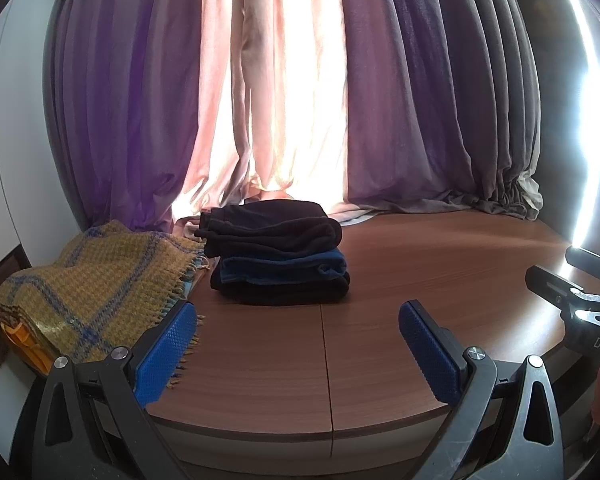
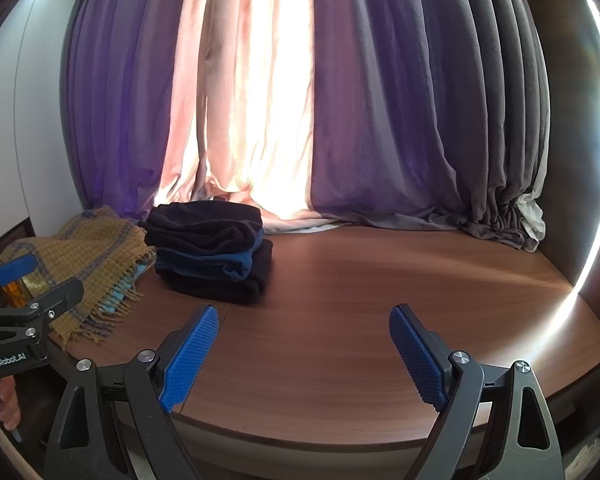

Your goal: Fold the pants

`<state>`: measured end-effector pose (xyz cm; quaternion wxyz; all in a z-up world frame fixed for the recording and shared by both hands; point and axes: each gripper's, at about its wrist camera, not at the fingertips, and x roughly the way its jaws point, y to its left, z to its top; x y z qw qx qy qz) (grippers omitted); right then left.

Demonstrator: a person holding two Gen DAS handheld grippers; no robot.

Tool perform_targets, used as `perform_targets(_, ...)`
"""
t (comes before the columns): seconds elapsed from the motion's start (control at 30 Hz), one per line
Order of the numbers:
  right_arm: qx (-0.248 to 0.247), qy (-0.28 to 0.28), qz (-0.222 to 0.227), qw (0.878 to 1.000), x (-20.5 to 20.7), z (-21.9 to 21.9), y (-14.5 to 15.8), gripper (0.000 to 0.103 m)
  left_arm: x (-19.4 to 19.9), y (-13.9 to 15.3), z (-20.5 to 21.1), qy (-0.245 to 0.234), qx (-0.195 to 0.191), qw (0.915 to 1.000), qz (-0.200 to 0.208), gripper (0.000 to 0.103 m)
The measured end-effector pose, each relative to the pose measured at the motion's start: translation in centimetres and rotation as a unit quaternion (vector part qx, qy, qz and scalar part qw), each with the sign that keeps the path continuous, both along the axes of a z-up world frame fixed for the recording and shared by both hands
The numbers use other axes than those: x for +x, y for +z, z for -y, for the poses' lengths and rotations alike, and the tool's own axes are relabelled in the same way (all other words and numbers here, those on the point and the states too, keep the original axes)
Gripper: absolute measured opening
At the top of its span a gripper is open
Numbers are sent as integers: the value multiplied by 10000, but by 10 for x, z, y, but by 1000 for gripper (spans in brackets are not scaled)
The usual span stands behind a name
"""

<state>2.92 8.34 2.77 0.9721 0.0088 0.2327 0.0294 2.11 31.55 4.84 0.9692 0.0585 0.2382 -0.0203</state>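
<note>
pants: stack of folded pants (image 1: 278, 254), three pairs deep  
top pair: black, a bit rumpled, waistband end poking out left  
middle pair: blue, rolled fold edge facing right  
bottom pair: black, lying flat on the wood  
spot: well ahead of the left jaws, not touching; ahead and to the left of the right jaws (image 2: 212, 252)

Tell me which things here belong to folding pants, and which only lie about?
For the job: pants stack, left gripper, right gripper, both open and empty.
Lying about: blanket, curtains, orange thing under the blanket.
</note>
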Motion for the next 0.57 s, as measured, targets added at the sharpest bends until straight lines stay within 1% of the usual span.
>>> perform_targets(0.57, 17, -10, 26, 10000, 0, 0, 1, 88, 0, 4, 0, 8, 18, 10000, 43, 103)
